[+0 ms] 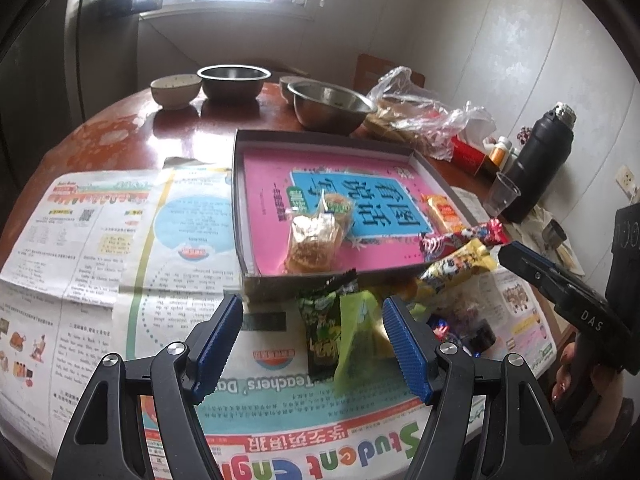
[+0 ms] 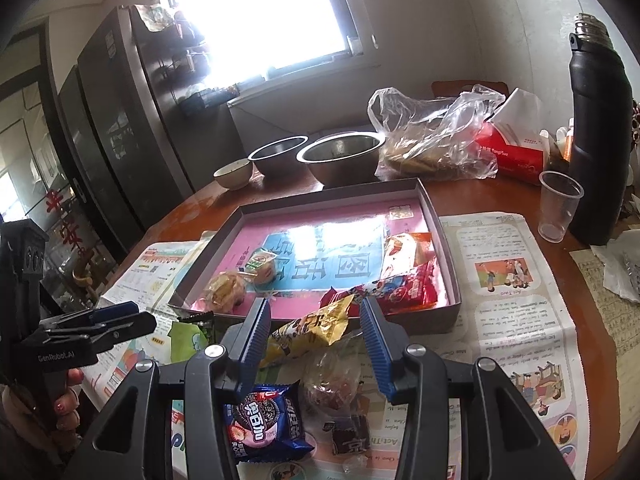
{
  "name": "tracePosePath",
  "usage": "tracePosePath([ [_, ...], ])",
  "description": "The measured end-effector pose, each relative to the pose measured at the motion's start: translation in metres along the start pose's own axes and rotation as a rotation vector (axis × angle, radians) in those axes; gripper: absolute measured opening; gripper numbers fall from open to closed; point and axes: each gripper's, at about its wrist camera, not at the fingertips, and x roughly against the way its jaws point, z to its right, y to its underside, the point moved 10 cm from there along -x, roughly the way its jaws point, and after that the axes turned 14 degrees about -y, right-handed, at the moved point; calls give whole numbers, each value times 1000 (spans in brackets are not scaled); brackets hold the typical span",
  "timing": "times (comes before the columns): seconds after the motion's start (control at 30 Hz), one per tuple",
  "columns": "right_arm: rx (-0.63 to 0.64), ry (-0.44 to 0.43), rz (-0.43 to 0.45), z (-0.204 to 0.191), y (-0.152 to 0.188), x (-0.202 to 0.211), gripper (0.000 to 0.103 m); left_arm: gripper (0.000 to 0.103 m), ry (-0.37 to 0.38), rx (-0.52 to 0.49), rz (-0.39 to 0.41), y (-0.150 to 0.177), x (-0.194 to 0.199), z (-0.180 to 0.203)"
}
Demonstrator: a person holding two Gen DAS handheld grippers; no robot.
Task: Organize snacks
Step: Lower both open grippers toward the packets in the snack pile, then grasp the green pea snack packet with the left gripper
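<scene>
My left gripper (image 1: 312, 336) hangs with its blue ribbed fingers (image 1: 218, 344) spread, nothing pinched; a dark green crinkled snack packet (image 1: 322, 320) and a lime green wrapper (image 1: 356, 332) lie on the newspaper (image 1: 100, 280) between them. My right gripper (image 2: 314, 340) is spread too, a yellow foil packet (image 2: 310, 330) lying between its tips, not squeezed. Beyond both sits the shallow grey cardboard tray (image 1: 240, 200) holding wrapped cakes (image 1: 314, 240).

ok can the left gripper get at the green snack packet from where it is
Probably yes: the left gripper has its jaws open, the green snack packet stands between them, and nothing blocks it.
</scene>
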Motion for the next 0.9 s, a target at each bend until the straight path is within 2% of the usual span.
tracePosePath([
  [0.27, 6, 4, -25, 0, 8, -9, 46, 74, 17, 13, -30, 8, -10, -4],
  [0.9, 43, 12, -66, 0, 15, -38, 46, 74, 127, 152, -77, 3, -39, -20],
])
